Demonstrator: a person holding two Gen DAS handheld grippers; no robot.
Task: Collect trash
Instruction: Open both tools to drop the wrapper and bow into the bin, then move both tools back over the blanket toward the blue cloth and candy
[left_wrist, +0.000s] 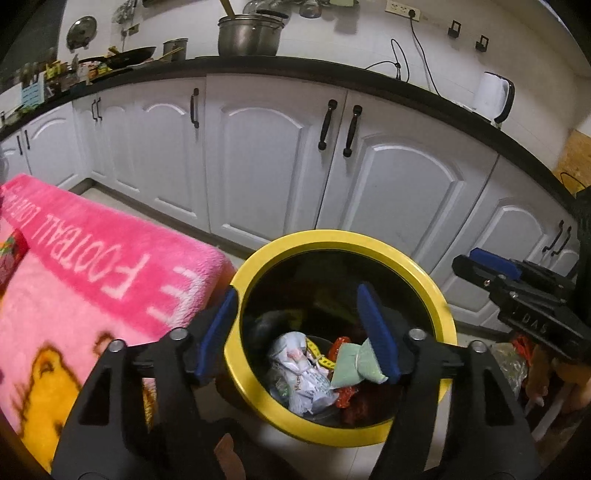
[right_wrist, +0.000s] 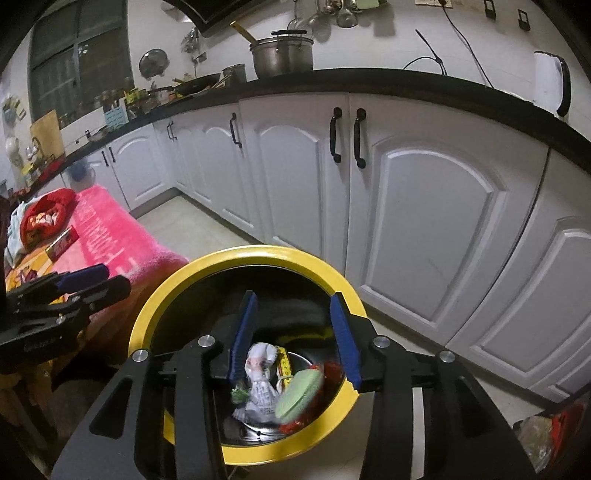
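Both grippers hover over a round bin with a bright yellow rim (left_wrist: 436, 291) and a dark inside, and both have their blue-padded jaws spread apart, grasping nothing. Seen from its own camera, the left gripper (left_wrist: 303, 332) straddles the bin's near left edge, one blue pad outside the rim and the other over the opening. The right gripper (right_wrist: 293, 338) hangs over the bin mouth from the other side, its pads well apart.

Down in the bin lies the collected trash: a crumpled white printed paper wrapper (left_wrist: 303, 373), a pale green soft packet (left_wrist: 351, 365) (blurred in the right wrist view, so its exact rest cannot be told), a strip of yellow measuring tape (left_wrist: 320, 354) between them, and crinkled red wrapping (left_wrist: 343, 397) beside the green packet.

Just left of the bin, a fluffy pink blanket (left_wrist: 92, 258) with white lettering drapes over a surface, touching or nearly touching the rim. On it, farther back, sit a red bag (right_wrist: 44, 218) and a small red box (right_wrist: 62, 242).

Behind the bin runs a row of white kitchen cabinet doors (right_wrist: 424, 221) with black handles, under a black countertop (left_wrist: 295, 68) carrying a large steel pot (left_wrist: 249, 35), a dark wok (left_wrist: 129, 57) and a white electric kettle (left_wrist: 493, 96).
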